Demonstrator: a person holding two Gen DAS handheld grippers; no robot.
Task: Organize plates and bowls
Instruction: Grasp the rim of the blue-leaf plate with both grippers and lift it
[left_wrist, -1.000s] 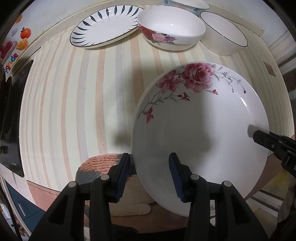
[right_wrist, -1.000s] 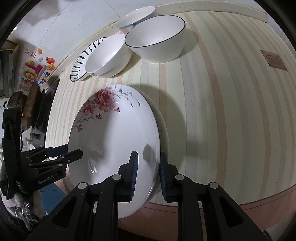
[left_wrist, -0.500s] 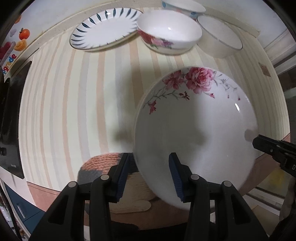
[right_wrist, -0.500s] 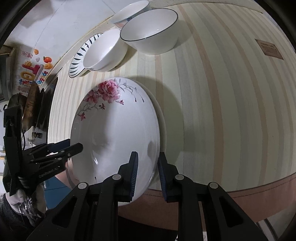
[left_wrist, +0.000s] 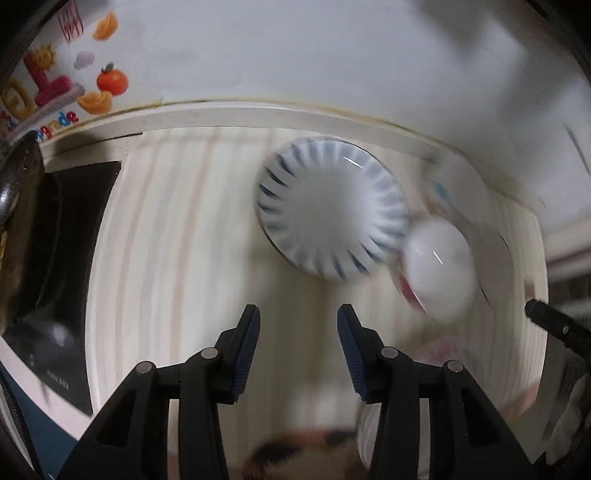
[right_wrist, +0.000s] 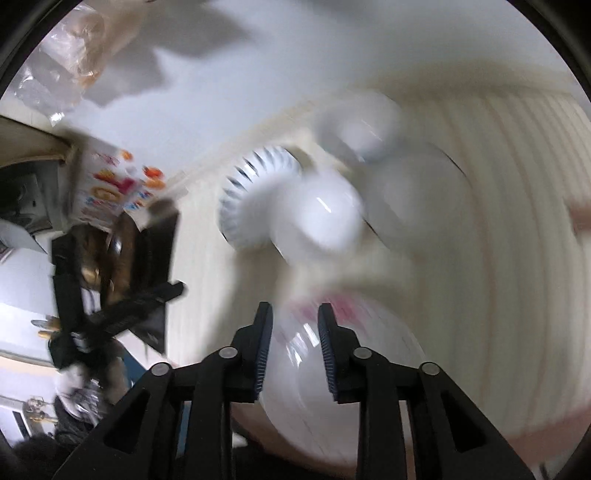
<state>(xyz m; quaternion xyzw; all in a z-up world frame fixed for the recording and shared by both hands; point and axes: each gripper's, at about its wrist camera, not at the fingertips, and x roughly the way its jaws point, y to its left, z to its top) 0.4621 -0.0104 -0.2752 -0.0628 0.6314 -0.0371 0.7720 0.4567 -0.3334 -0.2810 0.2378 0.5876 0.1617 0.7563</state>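
Both views are motion-blurred. My left gripper (left_wrist: 298, 317) is open and empty above the striped countertop, facing the blue-striped plate (left_wrist: 330, 208) at the back. A white bowl with red flowers (left_wrist: 439, 271) sits to its right. My right gripper (right_wrist: 295, 317) is open with the rose plate (right_wrist: 343, 384) lying on the counter below and between its fingers; I cannot tell if they touch it. In the right wrist view the striped plate (right_wrist: 243, 206), the flowered bowl (right_wrist: 317, 218) and further bowls (right_wrist: 358, 125) stand at the back.
A dark cooktop (left_wrist: 62, 258) lies at the counter's left end, with a wall of fruit stickers (left_wrist: 74, 85) behind. The other gripper's tip (left_wrist: 554, 326) shows at the right edge. A woven mat (left_wrist: 295, 454) lies at the near edge.
My left gripper has let go of the rose plate and swung left and forward toward the striped plate. My right gripper has opened; the rose plate now lies lower, on the counter.
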